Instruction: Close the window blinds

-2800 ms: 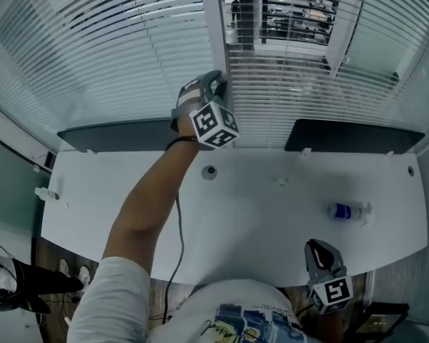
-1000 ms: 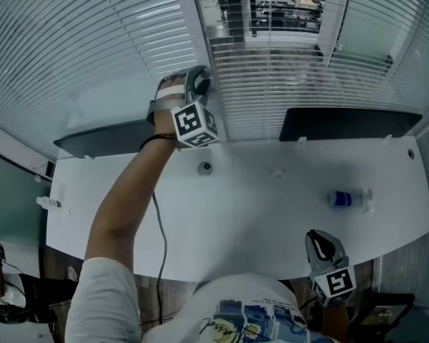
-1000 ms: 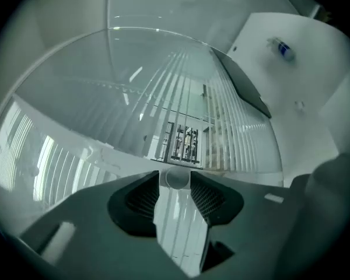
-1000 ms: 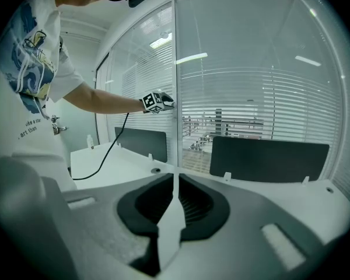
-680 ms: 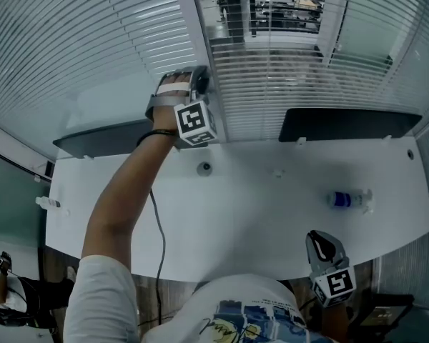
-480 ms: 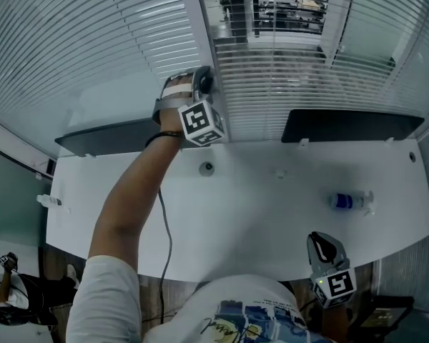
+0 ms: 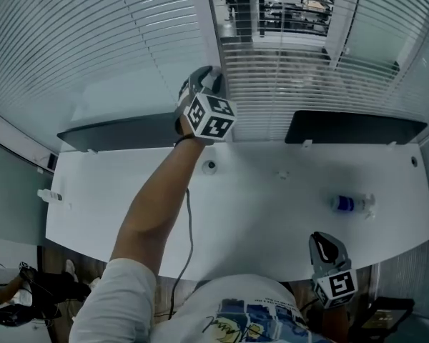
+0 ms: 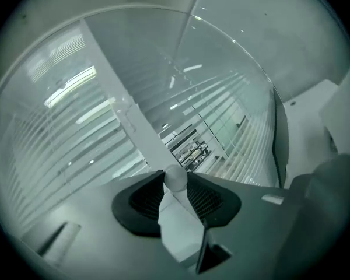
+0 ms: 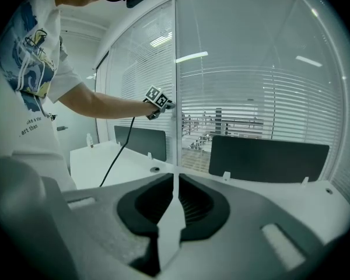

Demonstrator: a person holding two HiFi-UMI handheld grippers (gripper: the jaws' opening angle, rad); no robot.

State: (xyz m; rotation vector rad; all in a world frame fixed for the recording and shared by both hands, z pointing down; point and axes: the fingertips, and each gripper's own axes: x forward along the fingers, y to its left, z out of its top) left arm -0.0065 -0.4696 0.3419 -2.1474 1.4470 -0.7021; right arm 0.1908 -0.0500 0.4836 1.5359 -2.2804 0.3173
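The desk (image 7: 257, 227) is sitting before the window blinds (image 7: 293, 91). On it a bottle (image 7: 349, 204) is lying at three o'clock and a grommet (image 7: 210, 166) at eleven. Screens (image 7: 121, 133) are standing behind at ten and two.

blinds (image 7: 93, 41) & wand (image 8: 175, 178) were white; desk (image 7: 272, 227) white; screens (image 7: 350, 128) dk grey; bottle (image 7: 349, 204) blue-labelled; left gripper (image 7: 213, 77) cube b&w squares.

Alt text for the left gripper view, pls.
The left gripper, its jaws just closed, pinches the round white end of a blind wand between its dark pads. Behind, a white window post runs diagonally between slatted blinds, the right-hand ones open enough to show a lit room beyond.
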